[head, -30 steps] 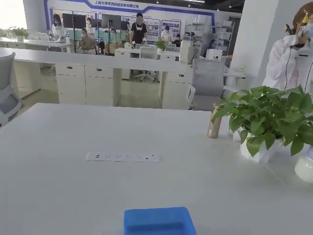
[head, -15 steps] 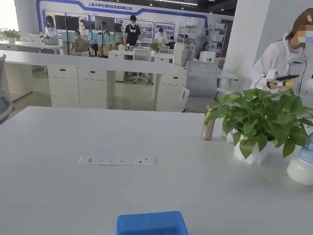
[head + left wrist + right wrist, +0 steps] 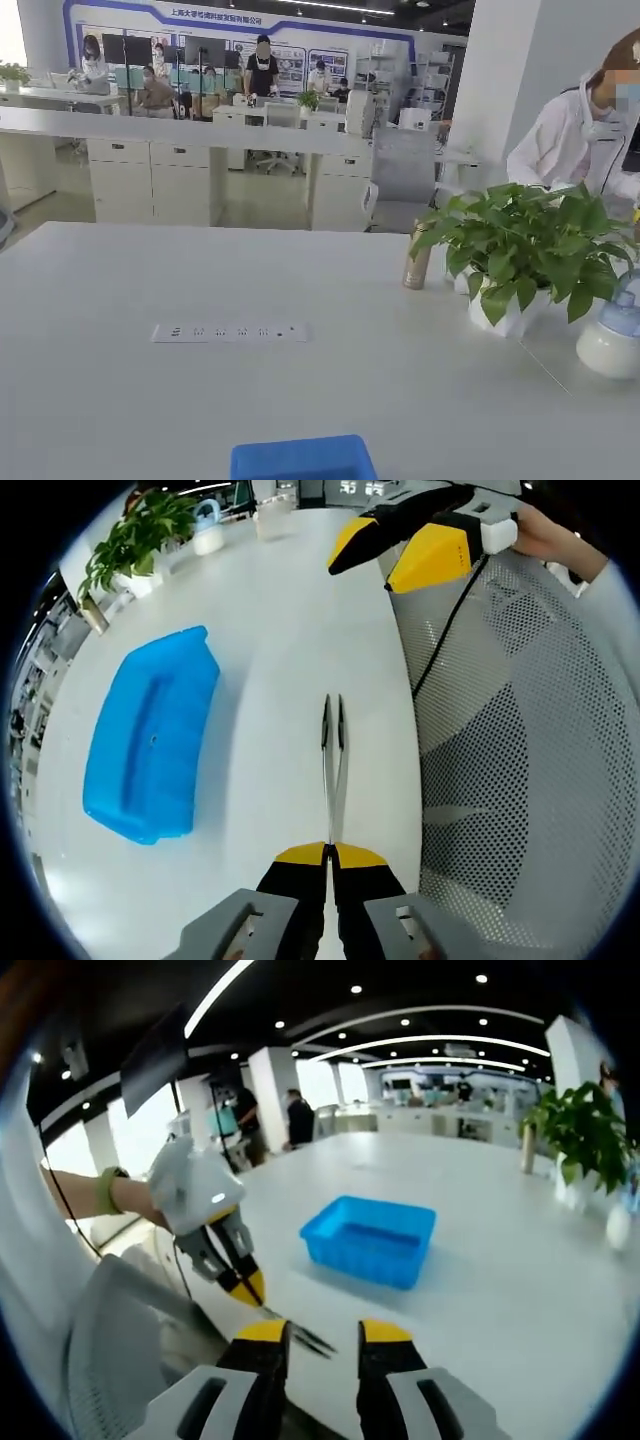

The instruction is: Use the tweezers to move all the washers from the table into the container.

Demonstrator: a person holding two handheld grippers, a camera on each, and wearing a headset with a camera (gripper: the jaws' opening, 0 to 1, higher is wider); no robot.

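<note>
Left gripper view shows your left gripper (image 3: 330,852) clamped on the slim metal tweezers (image 3: 332,770), which point along the smooth white table (image 3: 290,610) beside the rectangular blue plastic container (image 3: 150,740). Right gripper view shows your right gripper (image 3: 323,1332) with its jaws apart.

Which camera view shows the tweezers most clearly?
The left gripper view: the tweezers run full length from the shut left gripper over the table. The right gripper view shows a short dark part of them below the left gripper; the head view looks farther up the table.
</note>
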